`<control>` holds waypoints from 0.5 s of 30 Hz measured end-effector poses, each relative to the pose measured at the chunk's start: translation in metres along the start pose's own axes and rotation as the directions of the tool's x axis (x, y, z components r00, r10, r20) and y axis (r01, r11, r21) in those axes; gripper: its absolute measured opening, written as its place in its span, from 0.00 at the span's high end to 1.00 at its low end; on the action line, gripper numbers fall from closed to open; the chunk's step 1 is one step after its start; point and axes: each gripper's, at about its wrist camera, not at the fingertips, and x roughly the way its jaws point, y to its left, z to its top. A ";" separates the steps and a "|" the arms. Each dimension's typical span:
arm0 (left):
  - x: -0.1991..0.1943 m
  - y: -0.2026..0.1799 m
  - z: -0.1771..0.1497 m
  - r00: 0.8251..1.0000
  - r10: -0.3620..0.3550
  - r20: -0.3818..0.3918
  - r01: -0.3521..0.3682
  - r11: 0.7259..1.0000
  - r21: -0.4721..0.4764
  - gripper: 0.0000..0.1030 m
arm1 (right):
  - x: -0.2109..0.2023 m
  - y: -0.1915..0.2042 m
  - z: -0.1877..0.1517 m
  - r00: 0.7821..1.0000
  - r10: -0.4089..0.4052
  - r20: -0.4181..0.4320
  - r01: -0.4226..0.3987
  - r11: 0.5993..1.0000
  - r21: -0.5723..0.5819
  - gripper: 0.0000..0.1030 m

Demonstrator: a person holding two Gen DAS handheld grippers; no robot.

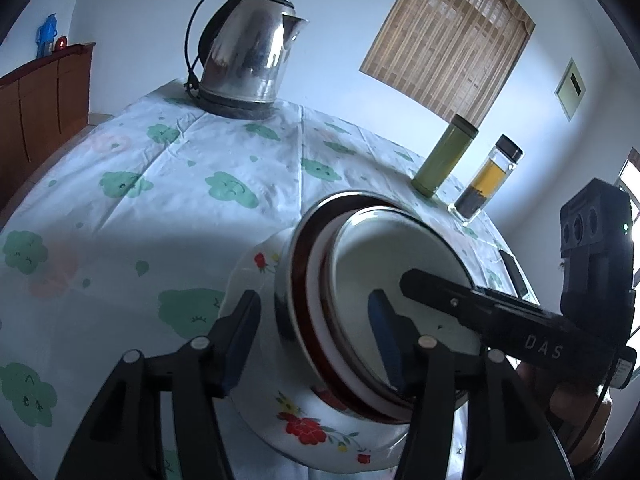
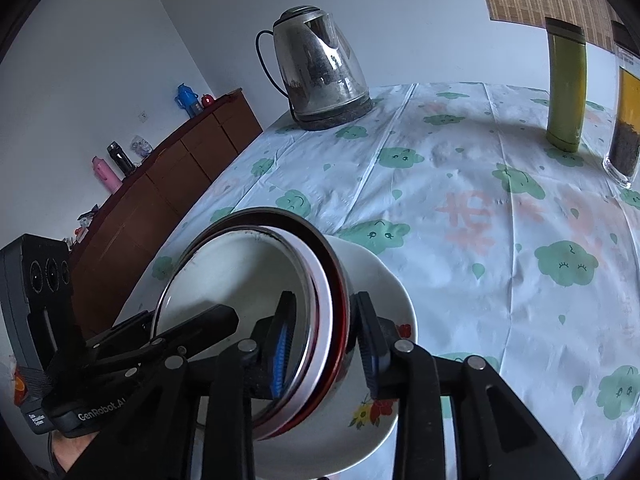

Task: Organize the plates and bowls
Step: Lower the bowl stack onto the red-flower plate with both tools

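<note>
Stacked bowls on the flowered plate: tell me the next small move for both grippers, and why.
Probably back both grippers away. The bowl stack already sits nested on the flowered plate, and the left gripper and right gripper straddle its rim with jaws apart, pads apparently clear of it.

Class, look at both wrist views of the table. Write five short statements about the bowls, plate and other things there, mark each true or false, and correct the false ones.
1. The nested bowls sit on a flowered plate. True.
2. The kettle lies on its side. False: it stands upright on its base.
3. Each gripper has one finger inside the bowls and one outside. True: the left gripper and right gripper both straddle the rim, on opposite sides.
4. The green flask stands between the kettle and the bowls. False: it stands off to one side, next to a glass jar.
5. The tablecloth is plain white. False: it has green cloud shapes printed on it.
</note>
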 end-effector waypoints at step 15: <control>0.010 -0.004 -0.006 0.997 -0.055 -0.057 0.056 0.998 0.018 0.42 | -0.011 -0.001 -0.011 1.000 0.008 -0.029 -0.007 1.000 0.013 0.68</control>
